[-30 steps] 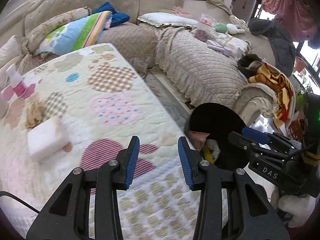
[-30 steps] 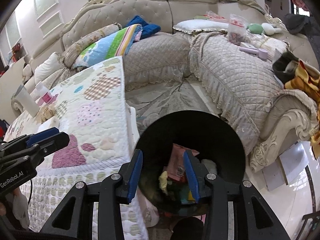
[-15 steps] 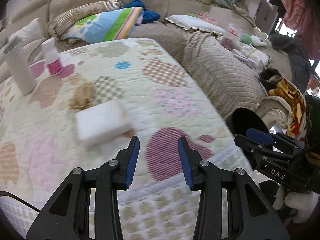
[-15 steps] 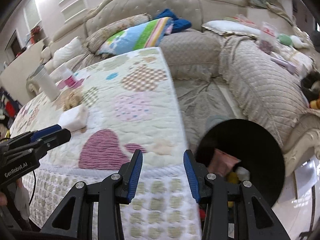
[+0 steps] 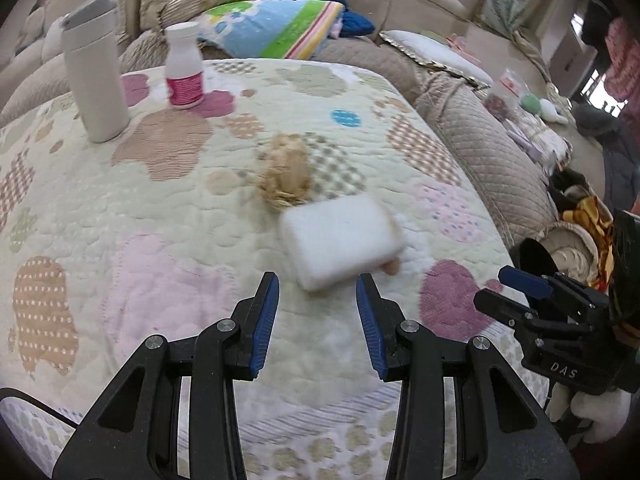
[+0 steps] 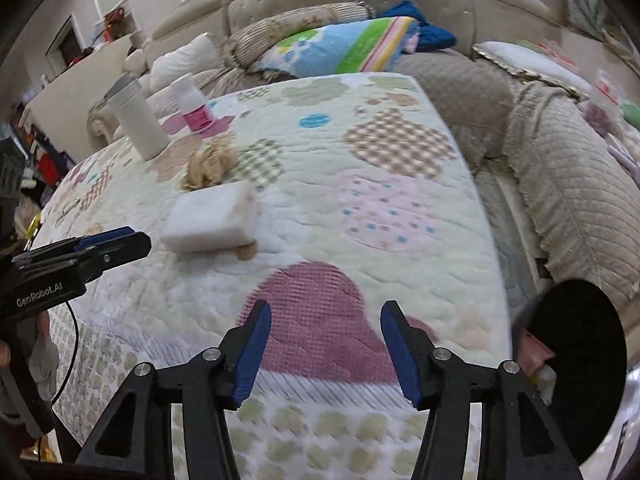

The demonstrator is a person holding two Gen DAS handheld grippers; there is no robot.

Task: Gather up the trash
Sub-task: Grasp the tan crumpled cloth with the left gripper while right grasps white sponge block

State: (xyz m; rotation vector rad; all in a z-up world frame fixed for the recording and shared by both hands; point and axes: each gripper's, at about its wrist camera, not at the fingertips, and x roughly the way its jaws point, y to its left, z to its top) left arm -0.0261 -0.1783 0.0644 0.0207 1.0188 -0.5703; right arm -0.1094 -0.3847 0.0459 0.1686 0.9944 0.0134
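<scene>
A white foam block lies on the quilted table cover, with a crumpled tan paper wad just behind it. My left gripper is open and empty, its fingertips just short of the block. My right gripper is open and empty over the cover's near edge, right of the block and wad. The left gripper also shows in the right wrist view. A black trash bin with wrappers inside stands at the table's right.
A white tumbler and a white bottle with a pink label stand at the table's far left. A beige sofa with cushions and clutter wraps around the back and right. The bin also shows in the left wrist view.
Both grippers have swung left from over the bin to over the table. The left gripper has closed in on the white block. Both stay open.
</scene>
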